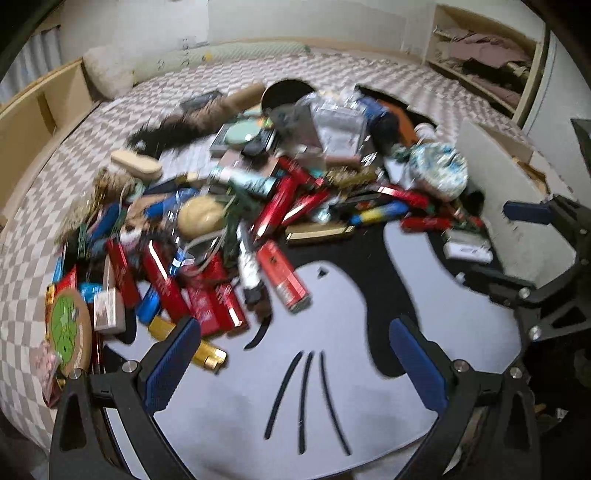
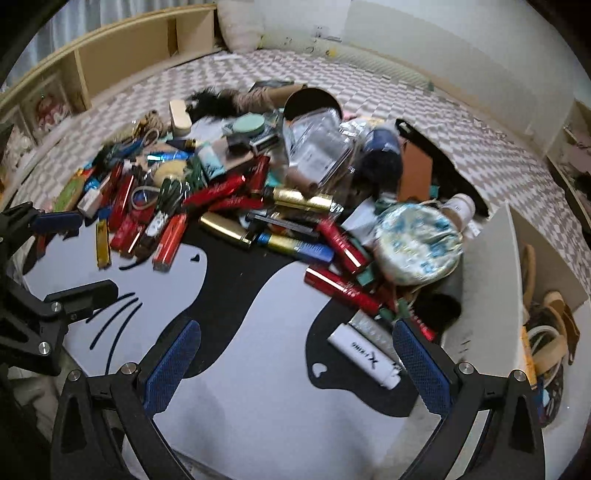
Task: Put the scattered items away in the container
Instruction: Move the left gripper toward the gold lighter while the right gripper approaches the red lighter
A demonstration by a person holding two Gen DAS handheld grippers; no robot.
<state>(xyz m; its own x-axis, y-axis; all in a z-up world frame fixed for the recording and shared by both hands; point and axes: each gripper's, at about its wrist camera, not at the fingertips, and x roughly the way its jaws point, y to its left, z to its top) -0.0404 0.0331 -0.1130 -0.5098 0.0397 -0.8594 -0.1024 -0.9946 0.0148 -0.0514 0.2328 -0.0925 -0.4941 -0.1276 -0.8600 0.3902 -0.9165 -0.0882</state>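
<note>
A heap of scattered items (image 1: 236, 206) (image 2: 236, 192) lies on a white and black mat (image 1: 369, 369) (image 2: 258, 350): red boxes, gold tubes, a round floral tin (image 2: 417, 247) and a white stick-shaped item (image 2: 364, 350). A white container (image 2: 491, 295) (image 1: 509, 206) stands at the right with straps and rings inside. My left gripper (image 1: 295, 365) (image 2: 75, 258) is open over bare mat, just in front of the pile and holding nothing. My right gripper (image 2: 297, 365) (image 1: 513, 247) is open too and empty, with the white item close to its right finger.
The mat lies on a grey checkered surface (image 1: 332, 70). A wooden shelf unit (image 2: 122, 55) runs along the far left, with a pillow (image 2: 240, 26) beside it. Another shelf with clothes (image 1: 487, 55) stands at the far right. A dark round tub (image 2: 312, 103) sits behind the pile.
</note>
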